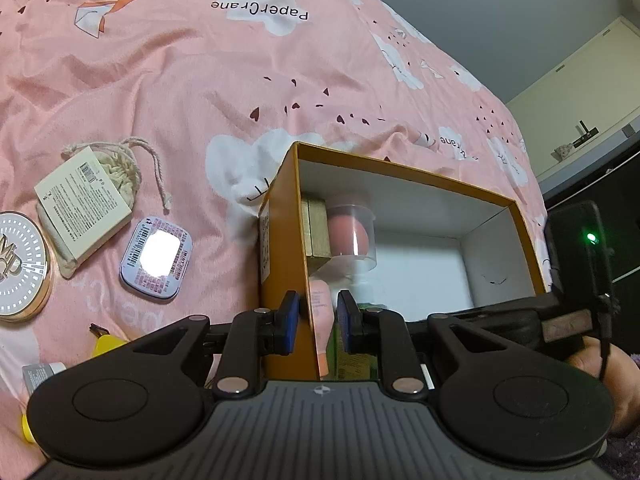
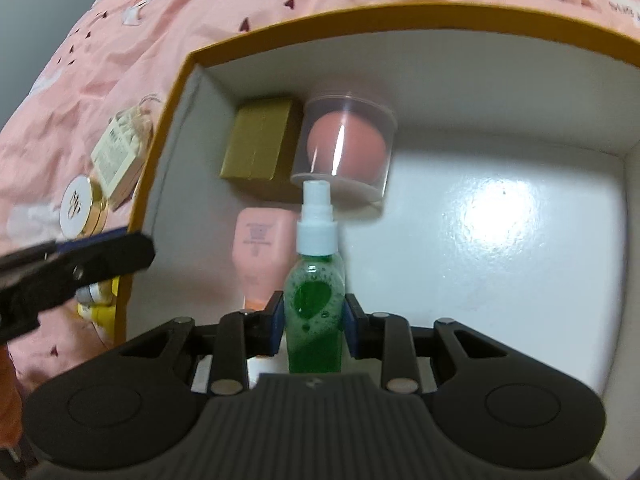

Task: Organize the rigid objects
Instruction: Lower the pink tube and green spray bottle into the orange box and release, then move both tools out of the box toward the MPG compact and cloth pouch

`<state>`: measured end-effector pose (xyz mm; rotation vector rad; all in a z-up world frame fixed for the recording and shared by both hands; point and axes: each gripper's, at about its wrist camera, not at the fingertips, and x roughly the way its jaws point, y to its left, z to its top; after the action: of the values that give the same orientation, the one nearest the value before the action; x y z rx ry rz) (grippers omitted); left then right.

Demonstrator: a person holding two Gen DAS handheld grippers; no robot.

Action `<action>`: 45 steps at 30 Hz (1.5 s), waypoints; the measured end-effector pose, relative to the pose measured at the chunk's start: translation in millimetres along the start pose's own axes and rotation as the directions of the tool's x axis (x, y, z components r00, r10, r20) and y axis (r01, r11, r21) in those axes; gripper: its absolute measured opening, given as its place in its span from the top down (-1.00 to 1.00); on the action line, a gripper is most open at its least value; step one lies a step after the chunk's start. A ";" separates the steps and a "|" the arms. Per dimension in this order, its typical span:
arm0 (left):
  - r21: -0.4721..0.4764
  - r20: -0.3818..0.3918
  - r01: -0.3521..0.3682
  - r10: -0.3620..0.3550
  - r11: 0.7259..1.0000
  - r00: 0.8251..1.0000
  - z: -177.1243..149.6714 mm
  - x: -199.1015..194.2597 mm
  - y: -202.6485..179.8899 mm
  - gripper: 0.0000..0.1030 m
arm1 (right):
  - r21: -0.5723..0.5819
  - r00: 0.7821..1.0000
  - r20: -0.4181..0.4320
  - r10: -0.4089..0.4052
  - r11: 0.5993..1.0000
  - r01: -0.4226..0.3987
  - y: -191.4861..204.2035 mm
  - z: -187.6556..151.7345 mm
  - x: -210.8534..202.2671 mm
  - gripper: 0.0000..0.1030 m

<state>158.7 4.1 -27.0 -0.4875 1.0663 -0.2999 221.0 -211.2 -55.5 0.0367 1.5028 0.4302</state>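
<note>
An orange box (image 1: 282, 216) with a white inside (image 2: 480, 240) lies on the pink bedsheet. In it are a gold box (image 2: 258, 146), a clear tub with a pink sponge (image 2: 346, 148) and a pink tube (image 2: 260, 248). My right gripper (image 2: 314, 318) is shut on a green spray bottle (image 2: 316, 300) and holds it over the box floor beside the pink tube. My left gripper (image 1: 318, 320) is partly open and empty at the box's near left wall; the wall and the pink tube (image 1: 322, 312) show between its fingers.
Left of the box on the sheet lie a lavender tin (image 1: 157, 258), a cream carton on a drawstring pouch (image 1: 82, 204), a round white compact (image 1: 18, 266), a yellow item (image 1: 106, 344) and a grey tube (image 1: 42, 374). A shelf unit (image 1: 580, 92) stands at the right.
</note>
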 end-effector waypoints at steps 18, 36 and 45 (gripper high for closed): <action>0.003 -0.002 -0.009 0.009 1.000 1.000 0.4 0.1 -1.3 0.55 | -0.023 0.998 -0.032 -0.045 0.999 0.045 -10.0 -9.3 -1.1 0.27; 0.032 0.002 -0.026 0.026 0.999 1.000 0.0 -0.8 -5.4 0.55 | -0.041 0.998 -0.064 -0.018 0.999 0.016 -0.3 -16.7 13.5 0.45; 0.099 0.044 -0.048 0.044 0.994 0.998 -3.9 -6.4 -15.1 0.54 | -0.145 0.997 0.058 -0.055 0.987 0.063 14.4 -24.5 -20.8 0.09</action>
<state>152.3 -6.8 -15.8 -0.3772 1.0156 -0.2997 193.5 -209.9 -33.5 -0.1115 1.4122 0.4874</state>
